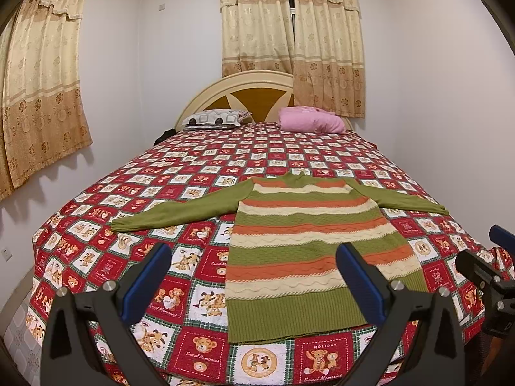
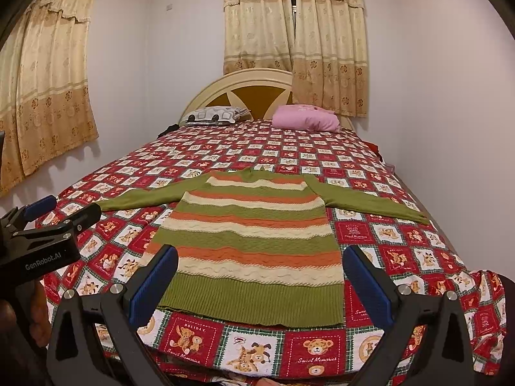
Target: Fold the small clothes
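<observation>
A small knit sweater [image 1: 305, 244] with green, orange and cream stripes lies flat on the bed, front hem toward me, both green sleeves spread out sideways. It also shows in the right wrist view [image 2: 254, 241]. My left gripper [image 1: 254, 273] is open and empty, held above the bed's near edge, to the left of the sweater's hem. My right gripper [image 2: 262, 276] is open and empty, above the hem. The right gripper shows at the right edge of the left wrist view [image 1: 482, 257]; the left gripper shows at the left of the right wrist view [image 2: 61, 210].
The bed has a red patchwork teddy-bear quilt [image 1: 193, 167]. A grey patterned pillow [image 1: 214, 117] and a pink pillow [image 1: 310, 120] lie by the headboard [image 1: 244, 93]. Curtains [image 1: 289, 32] hang behind and at the left. White walls stand close on both sides.
</observation>
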`<state>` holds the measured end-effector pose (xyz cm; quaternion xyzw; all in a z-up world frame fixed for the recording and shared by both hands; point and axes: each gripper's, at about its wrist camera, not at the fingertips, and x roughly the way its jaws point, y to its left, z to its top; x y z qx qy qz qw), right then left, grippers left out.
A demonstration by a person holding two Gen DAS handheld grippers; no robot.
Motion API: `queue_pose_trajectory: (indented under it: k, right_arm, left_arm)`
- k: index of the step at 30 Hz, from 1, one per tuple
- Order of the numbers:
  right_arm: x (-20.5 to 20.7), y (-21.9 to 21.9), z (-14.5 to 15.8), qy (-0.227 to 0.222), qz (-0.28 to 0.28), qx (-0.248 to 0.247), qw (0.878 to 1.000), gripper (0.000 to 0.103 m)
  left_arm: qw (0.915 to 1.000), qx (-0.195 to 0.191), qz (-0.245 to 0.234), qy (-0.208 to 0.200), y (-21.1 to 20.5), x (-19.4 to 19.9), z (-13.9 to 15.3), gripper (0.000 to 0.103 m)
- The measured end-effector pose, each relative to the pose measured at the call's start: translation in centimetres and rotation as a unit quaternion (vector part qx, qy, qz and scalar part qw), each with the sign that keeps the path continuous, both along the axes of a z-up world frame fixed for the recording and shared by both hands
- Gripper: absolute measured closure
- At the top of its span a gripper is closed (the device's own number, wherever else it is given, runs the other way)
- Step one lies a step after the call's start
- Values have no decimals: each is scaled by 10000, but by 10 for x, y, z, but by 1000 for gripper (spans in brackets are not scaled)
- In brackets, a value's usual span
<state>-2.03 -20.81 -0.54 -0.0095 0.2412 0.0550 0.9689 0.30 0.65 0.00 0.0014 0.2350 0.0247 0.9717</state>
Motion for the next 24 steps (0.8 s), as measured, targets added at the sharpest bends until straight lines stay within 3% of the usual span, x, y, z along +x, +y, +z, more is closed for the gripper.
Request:
queue_pose_trajectory:
  k: [24]
  right_arm:
    - [0,5,-3,48,69,-1,10000,1]
  left_arm:
    - [10000,-30,12,8,3,1,2,0]
